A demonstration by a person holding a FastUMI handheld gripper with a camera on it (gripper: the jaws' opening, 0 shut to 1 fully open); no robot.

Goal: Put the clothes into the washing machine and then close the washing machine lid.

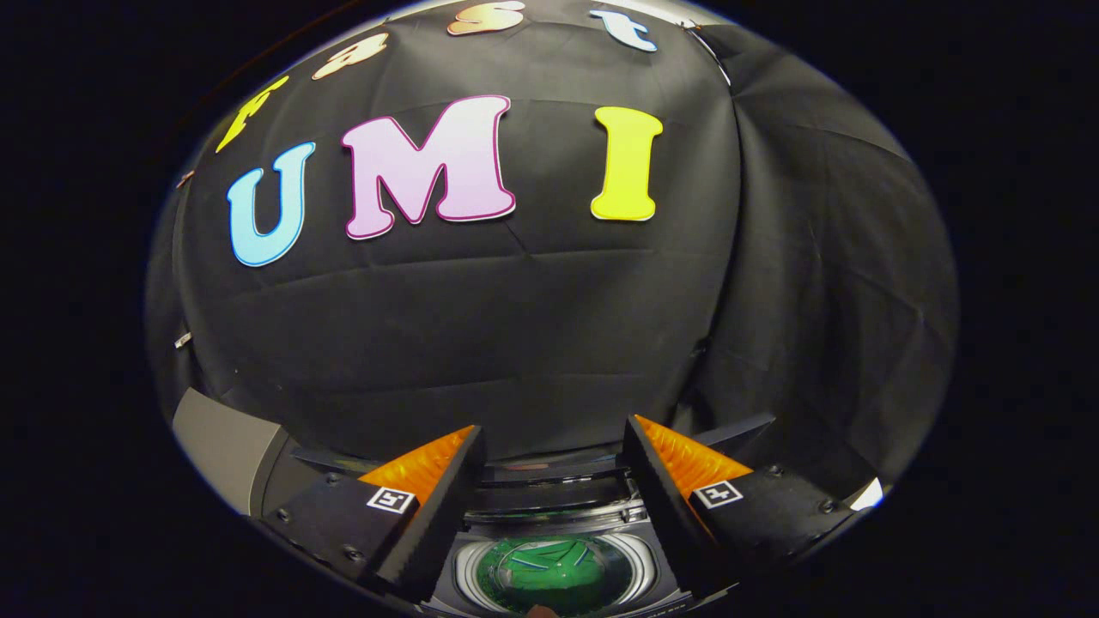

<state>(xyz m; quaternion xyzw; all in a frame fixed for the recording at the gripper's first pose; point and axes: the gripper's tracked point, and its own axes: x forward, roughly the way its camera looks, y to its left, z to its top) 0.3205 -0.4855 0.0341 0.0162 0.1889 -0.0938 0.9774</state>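
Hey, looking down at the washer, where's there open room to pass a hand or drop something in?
The tongs are open with a bare gap between them, right above the washing machine. Below, the drum mouth is open, bordered by its pale ring, but green clothes already crowd the bottom. The folded lid lies beyond the drum.

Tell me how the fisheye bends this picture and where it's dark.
Gripper view: heavy fisheye bulge, the booth wall curving outward; light falls evenly on it; the washing machine tub with green clothes sits dim between the open claw fingers.
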